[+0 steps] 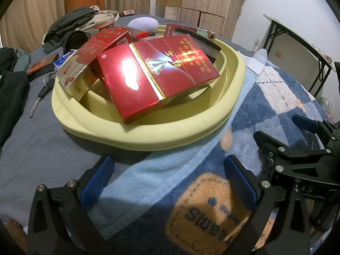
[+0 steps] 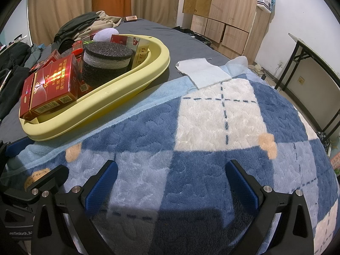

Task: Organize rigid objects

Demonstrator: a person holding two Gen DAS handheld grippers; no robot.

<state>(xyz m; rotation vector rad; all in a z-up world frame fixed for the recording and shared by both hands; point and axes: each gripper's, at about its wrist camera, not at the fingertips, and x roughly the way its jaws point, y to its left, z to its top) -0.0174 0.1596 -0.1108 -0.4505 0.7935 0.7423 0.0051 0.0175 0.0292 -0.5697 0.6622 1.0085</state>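
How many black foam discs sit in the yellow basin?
2, stacked at the far side of the yellow basin: upper foam disc, lower foam disc beneath. Others may be hidden.

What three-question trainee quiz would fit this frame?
1. True or false: the left hand-held gripper grips a box.
2. The big red box lies: A) in the yellow basin B) on the blanket C) on the folding table.
3. What round dark thing sits behind that box?

Key: 1 false, it is open and empty. 2 A. 3 the black foam stack.
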